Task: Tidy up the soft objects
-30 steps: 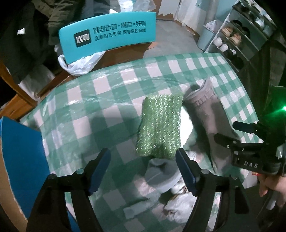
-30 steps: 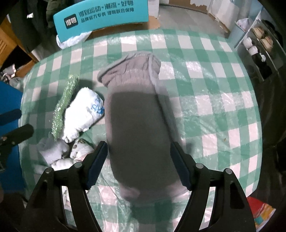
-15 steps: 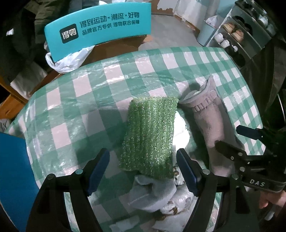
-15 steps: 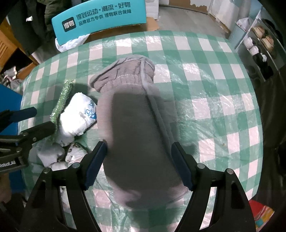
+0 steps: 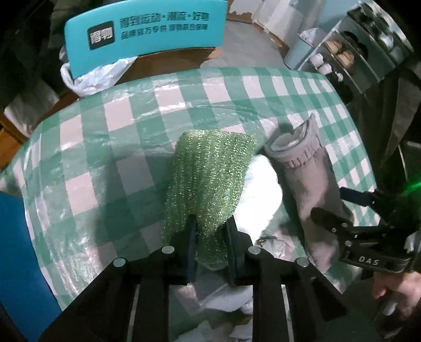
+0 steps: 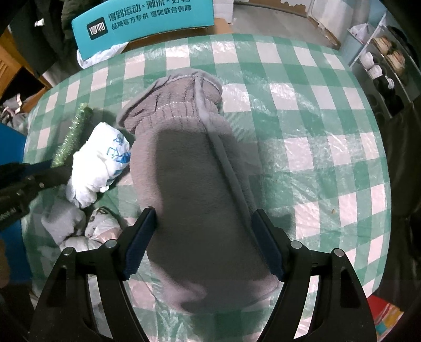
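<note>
**Left jaws closing on the green cloth, right jaws straddling the grey sock**

In the left wrist view, the left gripper (image 5: 210, 244) sat at lower centre, its jaws narrow and closing on the near edge of a sparkly green cloth (image 5: 210, 179). The cloth was bunched between the pads and stretched up toward the middle of the frame, over the green-and-white checked surface (image 5: 110, 147). Just right of it lay a white bundle (image 5: 263, 184), partly under the cloth. Further right lay a grey fleecy sock (image 5: 310, 184), cuff toward the top. The right gripper (image 5: 339, 207) entered from the right edge over the sock's lower part, with a hand (image 5: 397, 292) at the lower right.

In the right wrist view, the right gripper (image 6: 205, 242) stood at lower centre with its jaws wide, one on either side of the grey sock (image 6: 189, 184). The left pad was against the sock's edge; whether the right pad pressed on it could not be told. The green cloth (image 6: 73, 131) showed edge-on at the left, beside the white bundle (image 6: 100, 163) with blue print. A teal sign (image 6: 142, 23) stood beyond the surface at the upper left.
</note>
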Available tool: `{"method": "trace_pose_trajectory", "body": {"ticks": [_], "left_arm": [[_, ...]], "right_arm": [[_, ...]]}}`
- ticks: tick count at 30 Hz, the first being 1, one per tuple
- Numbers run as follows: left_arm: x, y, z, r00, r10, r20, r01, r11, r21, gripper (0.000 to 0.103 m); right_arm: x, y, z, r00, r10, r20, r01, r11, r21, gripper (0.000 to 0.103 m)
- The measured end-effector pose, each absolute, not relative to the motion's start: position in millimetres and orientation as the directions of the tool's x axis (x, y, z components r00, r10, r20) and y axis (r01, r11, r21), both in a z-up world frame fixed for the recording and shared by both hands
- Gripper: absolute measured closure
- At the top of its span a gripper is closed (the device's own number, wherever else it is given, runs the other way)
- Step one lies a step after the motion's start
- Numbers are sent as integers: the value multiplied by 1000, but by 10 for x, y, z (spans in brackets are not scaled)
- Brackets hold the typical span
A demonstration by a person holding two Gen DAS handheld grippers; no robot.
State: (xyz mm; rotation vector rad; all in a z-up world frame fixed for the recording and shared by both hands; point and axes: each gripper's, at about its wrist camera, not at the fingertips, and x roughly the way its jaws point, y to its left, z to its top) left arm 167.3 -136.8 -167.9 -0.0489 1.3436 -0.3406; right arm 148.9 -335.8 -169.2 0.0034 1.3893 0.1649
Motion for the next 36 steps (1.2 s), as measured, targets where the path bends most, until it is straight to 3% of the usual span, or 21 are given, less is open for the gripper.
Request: {"method": "trace_pose_trajectory", "body": {"ticks": [4, 12, 15, 17, 20, 27, 36], "left_arm": [[1668, -1273, -1648, 220, -171, -960, 209, 970, -124, 83], [1697, -992, -1771, 166, -112, -980, 168, 982, -83, 81], [1705, -1001, -1826, 158, -101, -982, 189, 979, -71, 70], [1705, -1040, -1821, 165, -101, -981, 198, 978, -67, 49], [1706, -1134, -1817, 197, -33, -980, 229, 973, 14, 32], [1817, -1140, -1888, 217, 25, -976, 213, 974, 72, 26], [1847, -1101, -1731, 250, -29, -968, 203, 979, 23, 24]], "right_arm": [[1490, -3355, -1700, 169, 113, -979, -115, 989, 94, 26], [1529, -3324, -1707, 164, 101, -981, -118, 990, 83, 26], [1539, -3310, -1720, 163, 90, -982, -120, 990, 71, 25], [1538, -3302, -1721, 165, 86, -983, -123, 990, 66, 25], [1538, -3284, -1713, 174, 72, -982, -134, 990, 49, 25], [1573, -3261, -1670, 196, 75, -978, -139, 989, 48, 25], [1618, -3253, -1634, 214, 75, -974, -151, 988, 43, 25]]}}
